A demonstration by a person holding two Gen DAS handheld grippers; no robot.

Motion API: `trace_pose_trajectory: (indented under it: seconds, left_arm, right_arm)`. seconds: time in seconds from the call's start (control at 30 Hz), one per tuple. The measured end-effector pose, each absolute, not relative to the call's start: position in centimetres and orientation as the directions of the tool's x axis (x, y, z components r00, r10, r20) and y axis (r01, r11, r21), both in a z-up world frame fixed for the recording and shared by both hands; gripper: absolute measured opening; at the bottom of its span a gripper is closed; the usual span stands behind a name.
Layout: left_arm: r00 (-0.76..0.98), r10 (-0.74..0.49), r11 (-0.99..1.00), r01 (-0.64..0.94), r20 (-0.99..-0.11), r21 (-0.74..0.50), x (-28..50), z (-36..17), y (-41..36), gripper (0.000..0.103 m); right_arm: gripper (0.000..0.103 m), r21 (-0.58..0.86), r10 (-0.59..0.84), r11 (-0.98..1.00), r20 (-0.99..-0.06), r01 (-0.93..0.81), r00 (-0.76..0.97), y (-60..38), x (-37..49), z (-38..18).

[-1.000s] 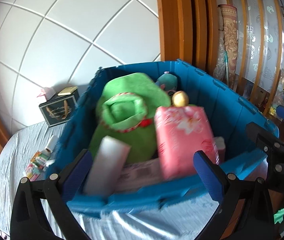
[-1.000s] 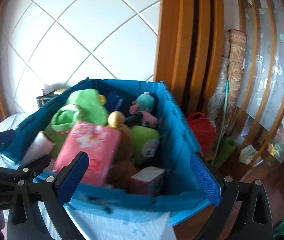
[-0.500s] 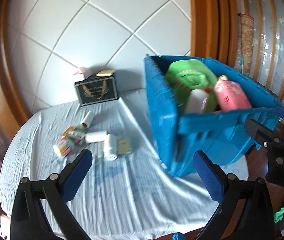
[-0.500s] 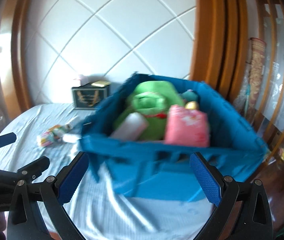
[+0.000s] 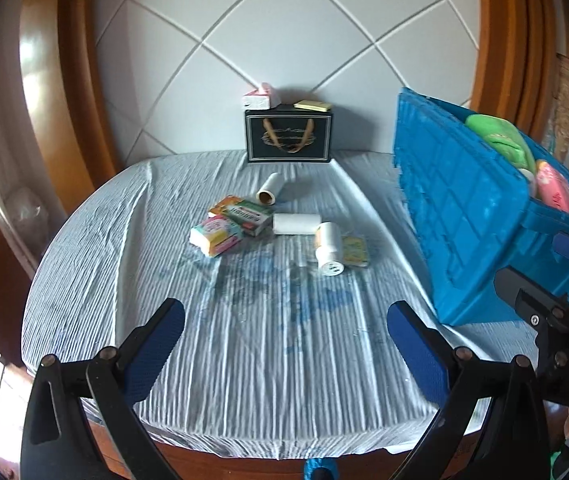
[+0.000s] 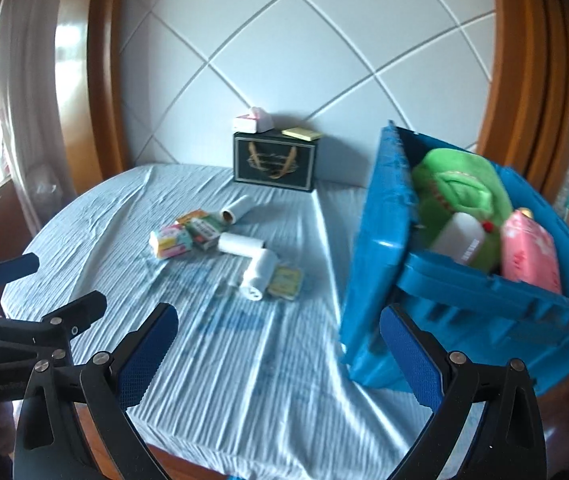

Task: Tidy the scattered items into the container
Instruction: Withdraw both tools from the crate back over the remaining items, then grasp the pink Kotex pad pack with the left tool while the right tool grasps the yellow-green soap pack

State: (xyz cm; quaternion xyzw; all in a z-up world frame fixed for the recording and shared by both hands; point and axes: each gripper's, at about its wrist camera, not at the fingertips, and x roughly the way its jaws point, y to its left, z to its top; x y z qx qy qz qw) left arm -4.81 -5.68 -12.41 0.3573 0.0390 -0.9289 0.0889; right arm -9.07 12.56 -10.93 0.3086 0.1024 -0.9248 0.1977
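A blue crate (image 5: 460,216) stands at the table's right, also in the right wrist view (image 6: 380,256), holding a green plush (image 6: 460,196), a pink pack (image 6: 528,252) and a white bottle (image 6: 460,240). Scattered mid-table lie small colourful boxes (image 5: 220,234), white rolls (image 5: 296,224), a white bottle (image 5: 329,250) and a flat yellow packet (image 5: 354,250); they also show in the right wrist view (image 6: 172,240). My left gripper (image 5: 284,344) is open and empty over the near table. My right gripper (image 6: 280,354) is open and empty beside the crate.
A black gift box (image 5: 288,138) stands at the back by the wall, with a small white-pink box (image 5: 260,98) and yellow sticky notes (image 5: 312,105) on top. The table (image 5: 244,360) has a rumpled pale blue cloth. Wooden frames flank the wall.
Both grippers have pulled back from over the crate and swung left. The scattered items on the table have come into view and the crate has moved to the right side.
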Motion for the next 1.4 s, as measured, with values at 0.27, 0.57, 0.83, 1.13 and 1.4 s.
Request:
trace_pose_trajectory:
  seconds: [0.27,0.57,0.83,1.13,1.4]
  left_arm:
    - [-0.697,-0.212,-0.952,0.306,-0.685,-0.017,-9.7,-14.0,-11.5,0.103]
    - [-0.555,-0.297,-0.898,0.439,-0.777,0.029,-15.7,-19.8,-18.9,0.103]
    - [-0.486,-0.266,-0.915,0.399,-0.833,0.059,-20.3,-24.2,-22.1,0.103]
    - [-0.477,-0.141,-0.973,0.228,-0.867,0.033,-27.3,-27.0,-25.0,0.103]
    - [-0.422,-0.089,-0.992,0.115,-0.902,0.044,-32.7,-30.2,-26.3,0.103]
  right_arm:
    - [0.102,-0.015,-0.379,-0.865,-0.636,0.502,-0.672,7.7,-15.0,-13.3]
    - [0.102,0.061,-0.42,-0.828,-0.725,0.557,-0.545,3.3,-23.8,-18.7]
    - [0.103,0.077,-0.343,-0.871,-0.802,0.485,-0.488,2.2,-28.5,-22.8]
    - [0.103,0.062,-0.205,-0.95,-0.863,0.307,-0.461,1.1,-31.6,-26.3]
    - [0.103,0.061,-0.129,-0.983,-0.899,0.172,-0.418,0.8,-33.8,-28.8]
